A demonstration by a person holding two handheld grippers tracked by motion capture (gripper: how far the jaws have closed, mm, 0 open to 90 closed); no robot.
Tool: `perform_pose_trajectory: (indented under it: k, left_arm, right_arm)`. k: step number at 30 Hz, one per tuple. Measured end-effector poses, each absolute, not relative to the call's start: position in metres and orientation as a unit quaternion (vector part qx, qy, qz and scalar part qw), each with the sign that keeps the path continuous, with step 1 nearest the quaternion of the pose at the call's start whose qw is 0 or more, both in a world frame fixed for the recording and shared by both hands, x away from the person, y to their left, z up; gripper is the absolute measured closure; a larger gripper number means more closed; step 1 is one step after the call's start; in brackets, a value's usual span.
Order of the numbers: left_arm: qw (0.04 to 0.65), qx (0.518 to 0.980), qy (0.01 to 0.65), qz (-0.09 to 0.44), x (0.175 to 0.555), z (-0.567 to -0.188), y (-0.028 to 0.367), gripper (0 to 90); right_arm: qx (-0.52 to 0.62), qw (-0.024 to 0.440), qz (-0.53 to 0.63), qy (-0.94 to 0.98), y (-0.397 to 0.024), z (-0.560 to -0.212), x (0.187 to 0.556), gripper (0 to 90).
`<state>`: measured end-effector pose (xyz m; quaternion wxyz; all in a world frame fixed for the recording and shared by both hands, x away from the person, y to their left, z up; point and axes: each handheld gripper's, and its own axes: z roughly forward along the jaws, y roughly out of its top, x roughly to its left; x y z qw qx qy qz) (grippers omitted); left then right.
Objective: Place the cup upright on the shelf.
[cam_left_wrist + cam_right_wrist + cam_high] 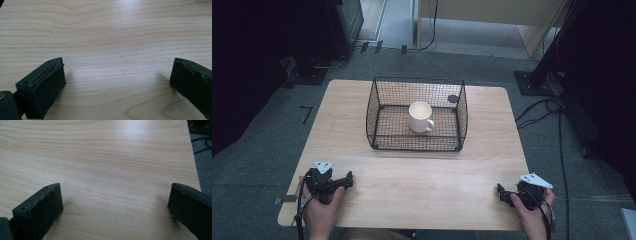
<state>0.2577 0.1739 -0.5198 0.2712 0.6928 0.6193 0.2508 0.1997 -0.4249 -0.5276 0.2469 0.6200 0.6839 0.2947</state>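
One white mug sits inside one black wire basket, on one wooden counter. Two grippers rest at the near edge: the left gripper and the right gripper (each topped by one grey three-cornered plate, so two plates).

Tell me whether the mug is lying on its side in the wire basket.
No, the mug stands upright inside the wire basket, its open mouth facing up.
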Motion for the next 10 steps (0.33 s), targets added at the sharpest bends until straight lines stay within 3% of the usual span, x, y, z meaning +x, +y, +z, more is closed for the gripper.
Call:
perform_pose_trajectory:
  k: [10]
  left_arm:
    - [0.271,0.689,0.623,0.252,0.2579,-0.5199,0.1744,0.1]
  right_arm:
    - [0.62,0.247,0.295,0.684,-0.4248,-0.5275,0.1996,0.0]
